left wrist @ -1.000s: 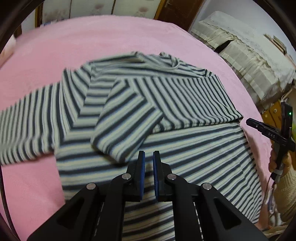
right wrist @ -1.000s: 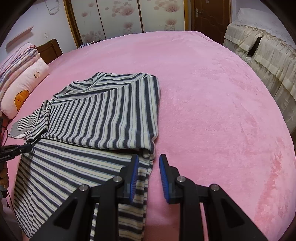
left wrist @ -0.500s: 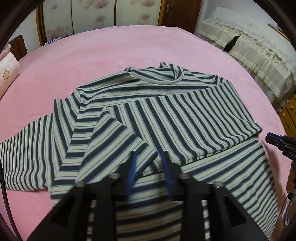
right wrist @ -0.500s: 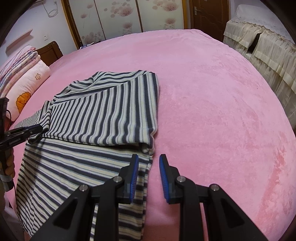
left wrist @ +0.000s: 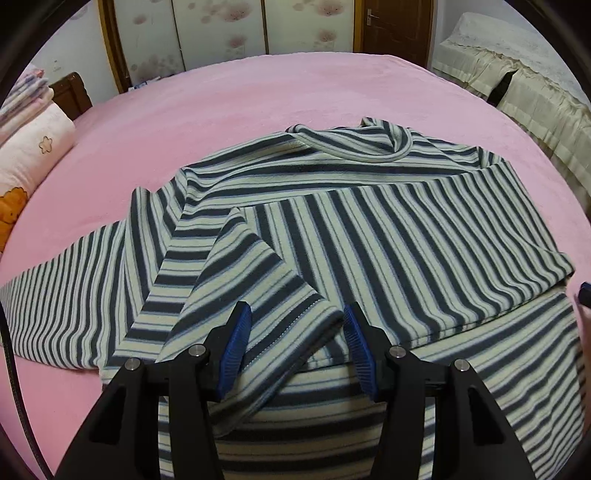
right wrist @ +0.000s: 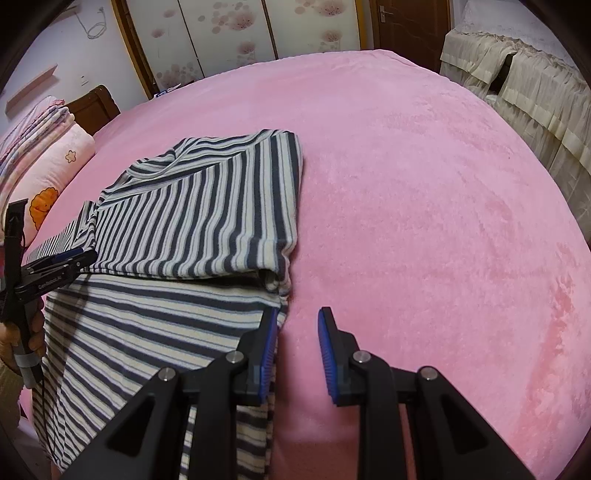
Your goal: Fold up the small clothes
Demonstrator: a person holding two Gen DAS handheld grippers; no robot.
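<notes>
So, striped sweater (left wrist: 369, 236) spread flat on the pink bed (left wrist: 258, 96), navy and cream stripes, collar (left wrist: 354, 144) pointing away toward the wardrobe doors (left wrist: 221, 29). Right-hand sleeve already folded across the chest, cuff (left wrist: 280, 317) lying just ahead of the left gripper (left wrist: 295, 343). Other sleeve (left wrist: 66, 295) stretched out flat to the left, not folded.

Left gripper spread wide, blue pads (left wrist: 236, 347) either side of that folded cuff, nothing pinched between them. Hovering low over the fabric or touching it, can't say which. Tiny blue tip of the right gripper (left wrist: 584, 293) peeking in at the right edge of the left wrist view.

From the right wrist view: right gripper (right wrist: 297, 345) partly open, holding nothing. Left pad (right wrist: 267, 350) sitting over the sweater's side edge (right wrist: 273, 295), right pad over bare pink blanket. Folded sleeve's outer fold (right wrist: 284, 221) forming a neat straight line along the right side of the garment. Lower body of the sweater (right wrist: 147, 332) running down toward the camera, hem out of frame.

Left gripper (right wrist: 79, 256) also visible at the left of that view, held in a hand (right wrist: 22, 339) by its handle, tips over the sweater.

Pink pillow with an orange cartoon print (right wrist: 44, 199) plus stacked bedding (right wrist: 33, 122) at far left, cream draped furniture (right wrist: 517, 74) off to the right.
</notes>
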